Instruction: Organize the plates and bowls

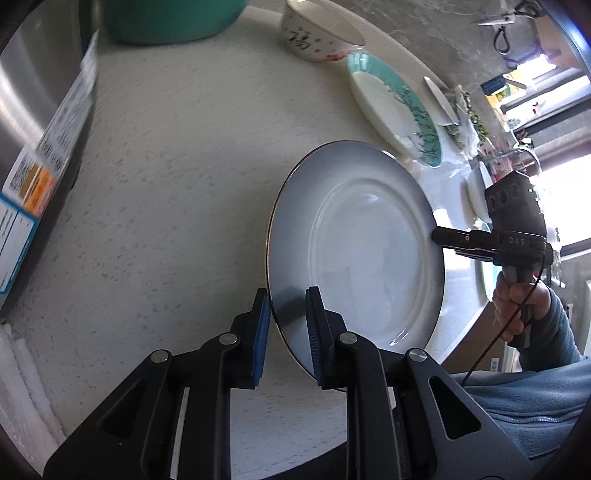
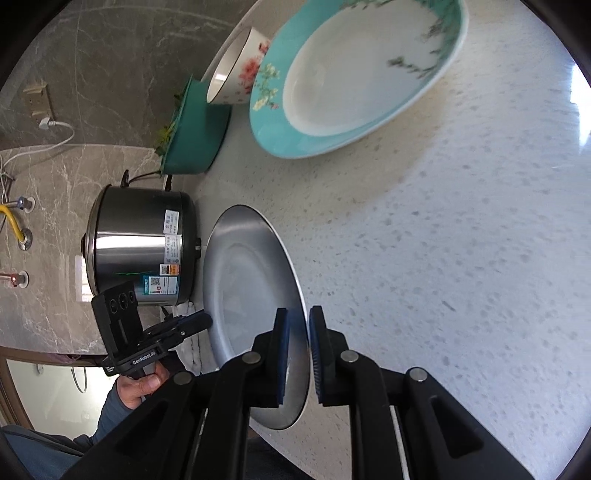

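A grey-blue plate (image 1: 362, 251) with a thin dark rim is held over the pale speckled counter (image 1: 166, 184) between both grippers. My left gripper (image 1: 288, 306) is shut on its near rim, one blue pad on each face. My right gripper (image 1: 437, 234) clamps the opposite rim, with a hand on its handle. In the right wrist view the same plate (image 2: 243, 280) stands tilted on edge, my right gripper (image 2: 299, 314) is shut on its rim, and the left gripper (image 2: 207, 319) meets the far side. Beyond lie a teal-rimmed floral plate (image 1: 395, 107) (image 2: 354, 74) and a floral bowl (image 1: 317, 37) (image 2: 240, 70).
A steel rice cooker (image 1: 37, 129) (image 2: 140, 243) stands at the counter's left end, a green tub (image 1: 166, 22) (image 2: 195, 136) behind it. A folded white cloth (image 1: 22, 387) lies by the cooker. More white dishes (image 1: 476, 188) sit far right near the sink. A marble wall (image 2: 92, 74) backs the counter.
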### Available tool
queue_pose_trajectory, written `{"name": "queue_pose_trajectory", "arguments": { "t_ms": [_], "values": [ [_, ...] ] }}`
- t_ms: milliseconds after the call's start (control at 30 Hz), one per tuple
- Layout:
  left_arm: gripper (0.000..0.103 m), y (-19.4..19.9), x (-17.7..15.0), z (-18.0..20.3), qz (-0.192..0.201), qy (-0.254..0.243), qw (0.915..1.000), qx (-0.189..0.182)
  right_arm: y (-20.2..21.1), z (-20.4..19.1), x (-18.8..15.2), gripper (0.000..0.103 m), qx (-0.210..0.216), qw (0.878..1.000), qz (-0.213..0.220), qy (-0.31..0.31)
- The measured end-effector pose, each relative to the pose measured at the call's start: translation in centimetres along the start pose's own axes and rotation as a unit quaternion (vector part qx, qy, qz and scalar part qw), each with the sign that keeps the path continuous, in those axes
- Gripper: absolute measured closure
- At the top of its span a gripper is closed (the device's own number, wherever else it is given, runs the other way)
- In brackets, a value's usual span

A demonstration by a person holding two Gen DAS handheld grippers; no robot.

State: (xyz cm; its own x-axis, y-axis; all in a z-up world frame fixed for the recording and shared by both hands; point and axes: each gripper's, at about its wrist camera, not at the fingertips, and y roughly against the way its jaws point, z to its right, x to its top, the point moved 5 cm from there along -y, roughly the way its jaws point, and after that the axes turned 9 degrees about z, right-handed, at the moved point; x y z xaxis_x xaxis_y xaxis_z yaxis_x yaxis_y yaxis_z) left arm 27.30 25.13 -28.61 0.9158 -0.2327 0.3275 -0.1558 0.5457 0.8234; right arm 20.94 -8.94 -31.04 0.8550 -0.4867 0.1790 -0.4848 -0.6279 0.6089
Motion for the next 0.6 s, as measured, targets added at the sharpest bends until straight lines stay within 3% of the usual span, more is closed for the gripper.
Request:
{"name": "queue_pose_trajectory", "arguments": {
  "t_ms": [300,600],
  "values": [
    [0.086,-0.7,1.1,6.9,-0.010,-0.044,0.9986,-0.027,5.9,2.3,-0.4,0.088,-0.022,0.998,0.044,-0.029],
    [0.086,-5.2,0.5,12.0,-0.035,-0.060,0.9970,-0.032,10.1,6.0,-0.5,0.088,-0.039,0.996,0.072,-0.044]
  ]
}}
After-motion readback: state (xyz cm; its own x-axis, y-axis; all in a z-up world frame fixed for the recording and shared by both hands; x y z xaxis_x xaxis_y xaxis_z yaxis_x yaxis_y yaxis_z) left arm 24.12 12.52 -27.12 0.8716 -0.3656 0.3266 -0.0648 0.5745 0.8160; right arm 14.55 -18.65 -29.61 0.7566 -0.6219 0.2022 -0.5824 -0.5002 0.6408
